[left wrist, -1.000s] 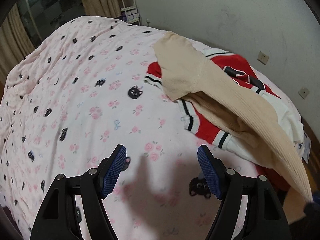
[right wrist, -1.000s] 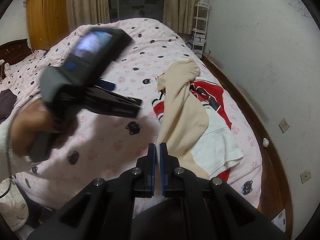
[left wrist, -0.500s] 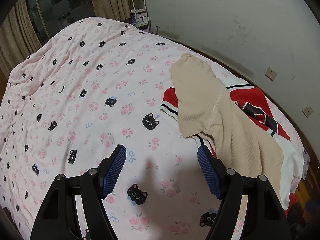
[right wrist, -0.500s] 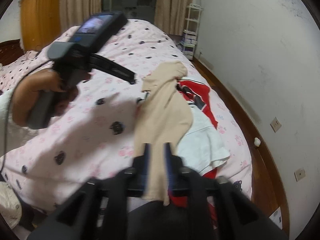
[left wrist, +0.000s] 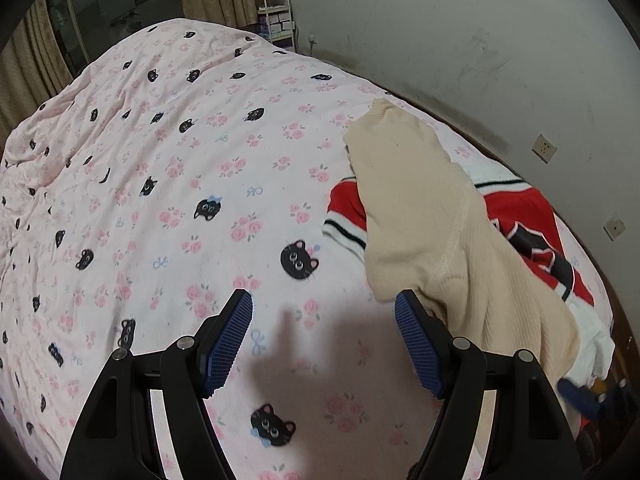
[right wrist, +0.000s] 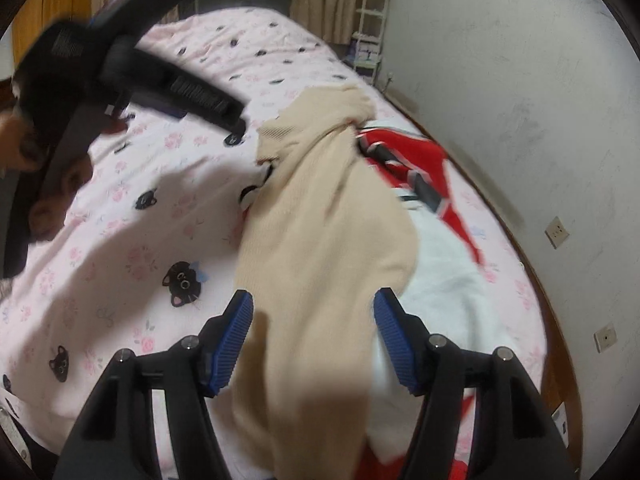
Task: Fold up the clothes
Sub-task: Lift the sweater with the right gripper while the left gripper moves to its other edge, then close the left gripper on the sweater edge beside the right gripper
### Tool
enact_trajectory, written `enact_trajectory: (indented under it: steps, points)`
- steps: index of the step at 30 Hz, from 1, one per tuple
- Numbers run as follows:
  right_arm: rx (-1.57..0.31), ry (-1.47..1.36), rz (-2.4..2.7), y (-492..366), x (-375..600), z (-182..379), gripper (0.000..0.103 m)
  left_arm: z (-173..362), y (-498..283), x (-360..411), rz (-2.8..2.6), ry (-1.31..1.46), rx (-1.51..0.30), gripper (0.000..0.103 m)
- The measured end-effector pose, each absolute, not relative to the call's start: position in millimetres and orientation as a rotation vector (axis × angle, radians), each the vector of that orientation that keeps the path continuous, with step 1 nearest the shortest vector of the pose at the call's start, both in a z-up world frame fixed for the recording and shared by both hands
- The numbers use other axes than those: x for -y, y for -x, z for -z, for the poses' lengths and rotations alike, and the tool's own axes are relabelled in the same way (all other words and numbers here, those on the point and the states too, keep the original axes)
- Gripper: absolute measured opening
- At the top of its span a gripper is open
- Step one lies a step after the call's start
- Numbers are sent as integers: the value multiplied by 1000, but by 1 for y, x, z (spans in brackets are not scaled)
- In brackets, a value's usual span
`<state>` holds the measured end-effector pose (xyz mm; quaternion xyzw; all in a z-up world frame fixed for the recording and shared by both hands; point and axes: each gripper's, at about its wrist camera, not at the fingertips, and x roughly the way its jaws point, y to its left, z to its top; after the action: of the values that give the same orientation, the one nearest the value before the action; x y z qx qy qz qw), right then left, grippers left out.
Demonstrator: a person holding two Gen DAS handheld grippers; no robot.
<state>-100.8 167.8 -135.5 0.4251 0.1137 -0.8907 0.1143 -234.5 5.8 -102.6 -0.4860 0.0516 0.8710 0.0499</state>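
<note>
A beige knit sweater [left wrist: 432, 232] lies draped over a red, white and black garment [left wrist: 528, 216] at the right side of the bed. My left gripper [left wrist: 324, 300] is open above the pink bedspread [left wrist: 160, 200], just left of the sweater, holding nothing. In the right wrist view, my right gripper [right wrist: 315, 298] hovers over the lower end of the sweater [right wrist: 320, 240]. Its jaws are opening and the cloth lies between them, clear of the pads. The red garment [right wrist: 408, 156] shows to the right of the sweater.
The bed's right edge runs along a white wall [left wrist: 480, 60] with sockets [left wrist: 545, 148] and a strip of wooden floor [right wrist: 556, 360]. A white shelf [right wrist: 370, 20] and curtains stand beyond the bed. A person's hand [right wrist: 40, 184] holds the left gripper at the upper left.
My right gripper went from shut on the sweater's end to open and sank toward it; the sweater dropped onto the red garment. My left gripper drew back from the clothes, still open.
</note>
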Motion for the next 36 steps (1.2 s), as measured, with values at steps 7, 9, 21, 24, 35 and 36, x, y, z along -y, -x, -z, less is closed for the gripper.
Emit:
enact_trajectory:
  steps: [7, 9, 21, 24, 35, 36]
  points:
    - [-316, -1206, 2629, 96, -167, 137, 4, 110, 284, -3, -2599, 1521, -92, 69]
    - [-280, -1153, 2649, 91, -171, 131, 4, 118, 301, 0, -2568, 1557, -27, 69]
    - [-275, -1050, 2685, 97, -165, 127, 4, 141, 324, -20, -2533, 1552, 27, 62]
    - [-268, -1049, 2685, 97, -164, 126, 4, 141, 323, -15, -2524, 1541, 73, 10]
    - [-269, -1044, 2690, 93, -164, 124, 5, 132, 319, 17, -2417, 1564, 306, 79]
    - [-268, -1042, 2691, 93, -164, 124, 5, 131, 318, 19, -2399, 1546, 342, 79]
